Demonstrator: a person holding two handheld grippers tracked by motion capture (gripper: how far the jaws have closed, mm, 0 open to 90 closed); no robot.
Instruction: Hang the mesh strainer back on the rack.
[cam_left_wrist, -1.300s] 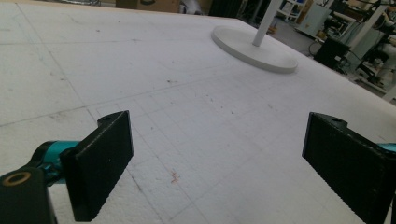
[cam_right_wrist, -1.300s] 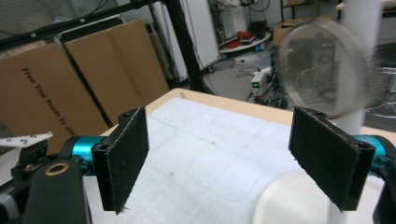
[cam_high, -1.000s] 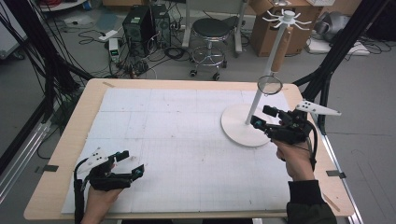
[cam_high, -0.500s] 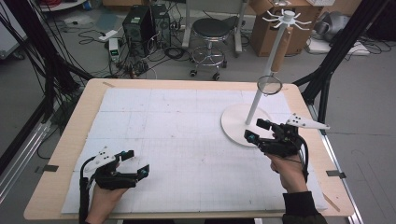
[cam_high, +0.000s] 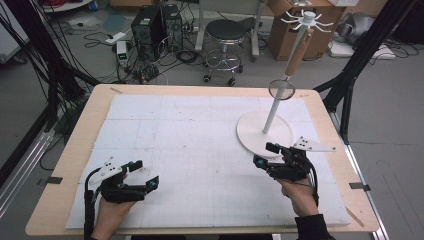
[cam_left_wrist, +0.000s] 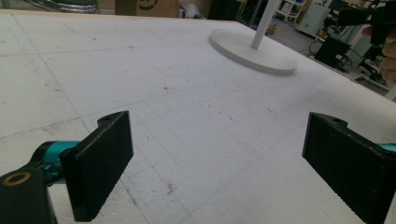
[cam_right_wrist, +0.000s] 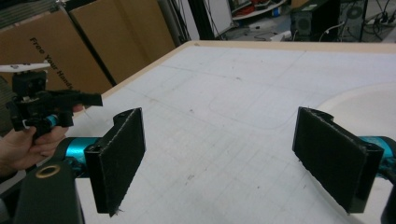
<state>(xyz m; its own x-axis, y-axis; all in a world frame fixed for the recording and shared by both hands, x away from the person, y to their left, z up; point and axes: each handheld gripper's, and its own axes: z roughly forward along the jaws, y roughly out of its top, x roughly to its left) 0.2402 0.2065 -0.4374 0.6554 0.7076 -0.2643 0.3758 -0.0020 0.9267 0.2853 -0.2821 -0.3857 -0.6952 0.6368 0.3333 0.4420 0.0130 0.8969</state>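
Since a second ago the right gripper (cam_high: 268, 156) has drawn back toward the person, off the white stand's round base (cam_high: 250, 137), which now lies just ahead of it (pole upright). Both it and the far-off left gripper (cam_high: 145, 175) gape wide, empty.

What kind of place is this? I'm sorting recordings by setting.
Probably a robotics lab or workshop: a wooden table under a white gridded mat, a black computer tower amid tangled floor cables, and brown cardboard boxes behind a black round stool.
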